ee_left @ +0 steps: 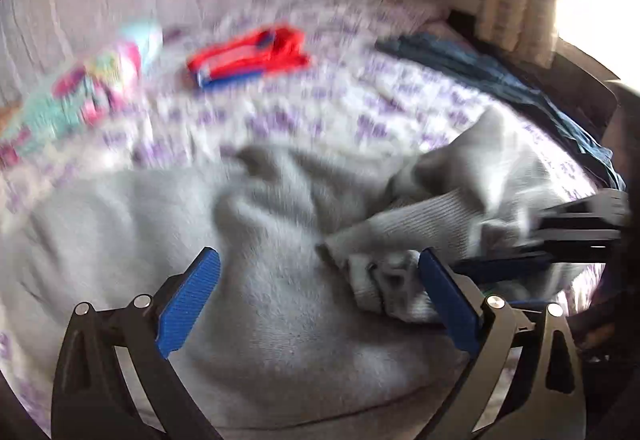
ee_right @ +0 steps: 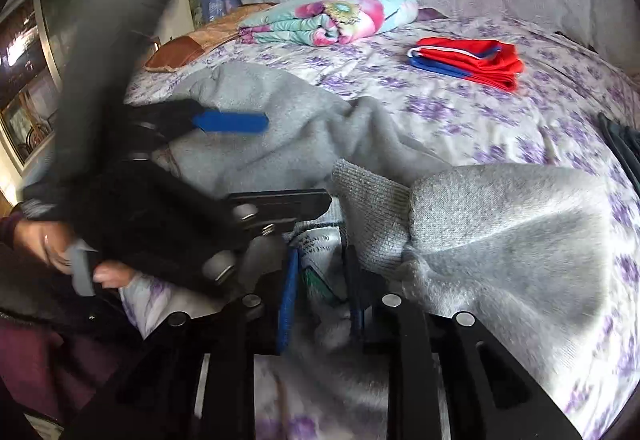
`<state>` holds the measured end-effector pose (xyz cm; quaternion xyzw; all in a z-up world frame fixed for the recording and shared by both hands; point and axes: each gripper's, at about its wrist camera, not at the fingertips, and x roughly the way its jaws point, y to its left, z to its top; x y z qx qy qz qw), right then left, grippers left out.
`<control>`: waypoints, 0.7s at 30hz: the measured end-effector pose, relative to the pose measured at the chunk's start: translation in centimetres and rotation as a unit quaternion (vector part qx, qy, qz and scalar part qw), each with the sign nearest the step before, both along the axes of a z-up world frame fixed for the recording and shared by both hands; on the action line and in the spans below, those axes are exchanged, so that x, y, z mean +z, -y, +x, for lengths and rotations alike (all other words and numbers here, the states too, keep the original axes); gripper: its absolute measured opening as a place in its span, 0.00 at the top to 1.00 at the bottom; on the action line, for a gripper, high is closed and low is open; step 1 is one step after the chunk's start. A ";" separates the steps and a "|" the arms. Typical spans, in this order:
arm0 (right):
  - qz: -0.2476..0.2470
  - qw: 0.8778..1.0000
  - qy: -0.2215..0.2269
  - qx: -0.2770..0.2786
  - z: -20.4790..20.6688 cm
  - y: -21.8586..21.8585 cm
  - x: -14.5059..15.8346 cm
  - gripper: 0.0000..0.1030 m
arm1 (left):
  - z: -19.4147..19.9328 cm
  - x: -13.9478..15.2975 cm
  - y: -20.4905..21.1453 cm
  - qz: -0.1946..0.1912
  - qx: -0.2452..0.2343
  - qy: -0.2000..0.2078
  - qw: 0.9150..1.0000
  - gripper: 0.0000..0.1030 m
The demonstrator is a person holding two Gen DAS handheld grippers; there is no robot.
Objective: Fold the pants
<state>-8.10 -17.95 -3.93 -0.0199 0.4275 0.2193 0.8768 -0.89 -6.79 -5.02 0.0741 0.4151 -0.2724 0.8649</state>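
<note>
A: Grabbing the waistband first is the smart way, I think. See the grey pants (ee_right: 500,224)? They lie all bunched up on the bed (ee_right: 460,111) with the purple flowers.

B: What are the right tongs (ee_right: 320,292) doing?

A: Their blue pads sit close on each side of the waist part, where the white label (ee_right: 318,248) is. The picture is blurry there, so I cannot tell if they pinch it tight.

B: And the left tongs (ee_left: 316,300)?

A: They are spread wide, holding nothing. The ribbed band (ee_left: 404,236) lies just by one pad.

B: What should they do?

A: Pinch the band a little way along from the other tongs, then pull it straight so the legs can lie flat.

B: How are the hands held?

A: Both point down at a slant, close together.
</note>
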 end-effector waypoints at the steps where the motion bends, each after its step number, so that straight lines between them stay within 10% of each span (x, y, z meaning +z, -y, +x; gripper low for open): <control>1: -0.003 1.000 0.003 -0.010 -0.8 1.0 0.7 0.68 | 0.5 -0.7 -0.2 -0.014 0.003 -0.020 1.000 0.05; 9: 0.018 0.993 0.055 -0.102 -1.8 7.7 6.7 0.66 | 0.3 -1.3 1.3 0.022 0.010 0.016 1.000 0.04; 14: -0.017 0.980 -0.083 -0.180 5.4 9.2 -3.2 0.59 | -0.1 -1.6 1.2 0.029 0.018 0.024 0.999 0.04; 21: -0.074 0.984 -0.063 -0.151 4.1 6.4 -2.0 0.51 | -0.1 -1.7 0.4 0.009 0.023 0.020 0.999 0.04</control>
